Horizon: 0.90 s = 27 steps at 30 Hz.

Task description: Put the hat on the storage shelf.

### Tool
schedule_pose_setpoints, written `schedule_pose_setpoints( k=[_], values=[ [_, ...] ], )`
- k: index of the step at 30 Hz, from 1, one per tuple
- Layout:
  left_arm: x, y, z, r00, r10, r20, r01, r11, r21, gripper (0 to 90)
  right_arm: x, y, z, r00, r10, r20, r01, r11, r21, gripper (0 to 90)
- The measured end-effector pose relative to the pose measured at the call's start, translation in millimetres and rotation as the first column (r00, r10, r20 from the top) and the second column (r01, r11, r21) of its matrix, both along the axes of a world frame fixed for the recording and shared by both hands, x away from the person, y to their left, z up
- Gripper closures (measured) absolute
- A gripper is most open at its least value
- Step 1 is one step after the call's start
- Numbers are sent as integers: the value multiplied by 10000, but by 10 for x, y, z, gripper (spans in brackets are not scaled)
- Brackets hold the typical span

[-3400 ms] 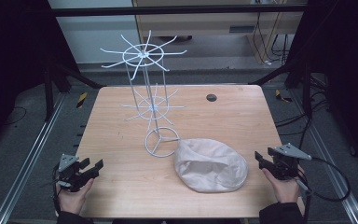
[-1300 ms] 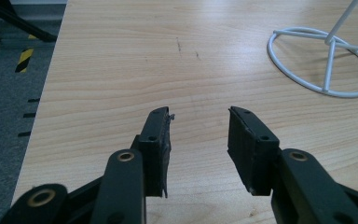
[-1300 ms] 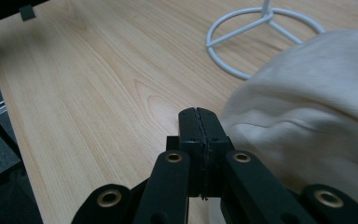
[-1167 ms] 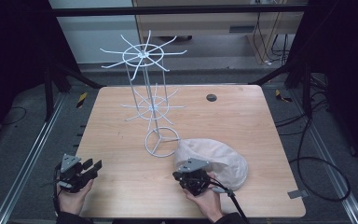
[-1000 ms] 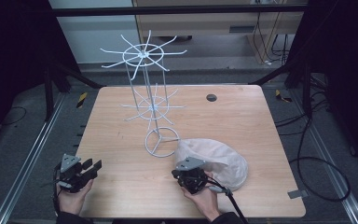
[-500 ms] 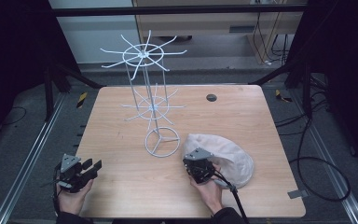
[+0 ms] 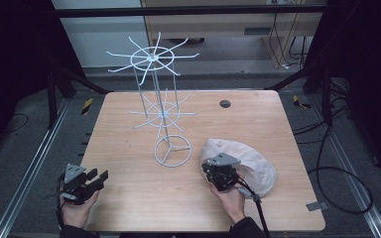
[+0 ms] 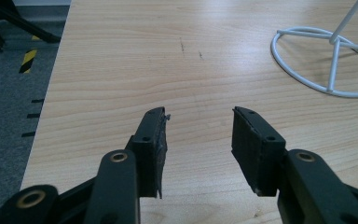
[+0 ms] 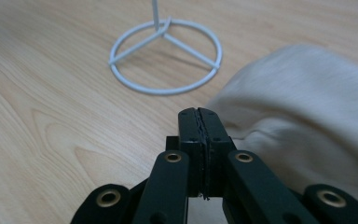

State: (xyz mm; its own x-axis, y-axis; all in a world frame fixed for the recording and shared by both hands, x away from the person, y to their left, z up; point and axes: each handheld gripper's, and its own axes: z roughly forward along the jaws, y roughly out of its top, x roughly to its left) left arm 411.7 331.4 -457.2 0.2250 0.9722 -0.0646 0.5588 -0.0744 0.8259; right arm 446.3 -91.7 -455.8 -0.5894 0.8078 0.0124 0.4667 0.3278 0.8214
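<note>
Just right of the right gripper (image 9: 200,112), whose jaws are pressed together empty, lies the beige cap (image 9: 307,102), while the left gripper (image 8: 198,126) has just been opening over bare worktop (image 8: 135,60).

On the table (image 7: 129,114) the wire stand (image 7: 172,151) sits mid-front — the cloth cap (image 7: 250,161) just right of its base.
</note>
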Motion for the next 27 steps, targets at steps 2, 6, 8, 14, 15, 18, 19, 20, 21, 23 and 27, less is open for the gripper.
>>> schedule_pose_setpoints(
  k=[2, 6, 8, 14, 15, 18, 19, 20, 21, 23, 27],
  values=[
    [2, -1, -1, 10000, 0, -30, 0, 10000, 49, 539, -38, -110, 120, 9998, -57, 211, 49, 9994, 349, 890],
    [4, -10, -8, 10000, 21, -61, -20, 9999, 111, 524, -68, -376, 288, 9976, -496, 490, 462, 9966, 685, 884],
    [4, -12, -9, 10000, 30, -48, -29, 9999, 123, 517, -66, -547, 338, 9953, -795, 545, 753, 9944, 739, 886],
    [10, -8, -19, 10000, 70, -49, -69, 9999, 146, 487, -70, -1069, 357, 9867, -1497, 628, 1445, 9862, 814, 896],
    [11, -8, -19, 10000, 79, -47, -79, 9999, 148, 483, -69, -1149, 350, 9837, -1712, 552, 1662, 9824, 849, 897],
    [9, -8, -19, 9999, 90, -48, -89, 9998, 162, 472, -50, -1368, 327, 9749, -2205, 319, 2165, 9713, 986, 899],
    [9, -8, -21, 9999, 94, -43, -94, 9998, 167, 470, -40, -1436, 312, 9726, -2310, 259, 2276, 9689, 968, 899],
    [10, -7, -22, 9999, 102, -53, -101, 9998, 166, 469, -32, -1498, 295, 9699, -2428, 169, 2401, 9660, 960, 900],
    [12, -8, -25, 9999, 109, -62, -108, 9998, 170, 468, -23, -1557, 272, 9682, -2499, 126, 2478, 9644, 922, 900],
    [15, -11, -29, 9999, 108, -74, -107, 9998, 170, 467, -5, -1654, 218, 9644, -2643, 7, 2635, 9615, 778, 900],
    [17, -23, -34, 9999, 73, -90, -71, 9998, 204, 466, 66, -1799, 80, 9555, -2928, -359, 2941, 9549, 399, 900]
  ],
)
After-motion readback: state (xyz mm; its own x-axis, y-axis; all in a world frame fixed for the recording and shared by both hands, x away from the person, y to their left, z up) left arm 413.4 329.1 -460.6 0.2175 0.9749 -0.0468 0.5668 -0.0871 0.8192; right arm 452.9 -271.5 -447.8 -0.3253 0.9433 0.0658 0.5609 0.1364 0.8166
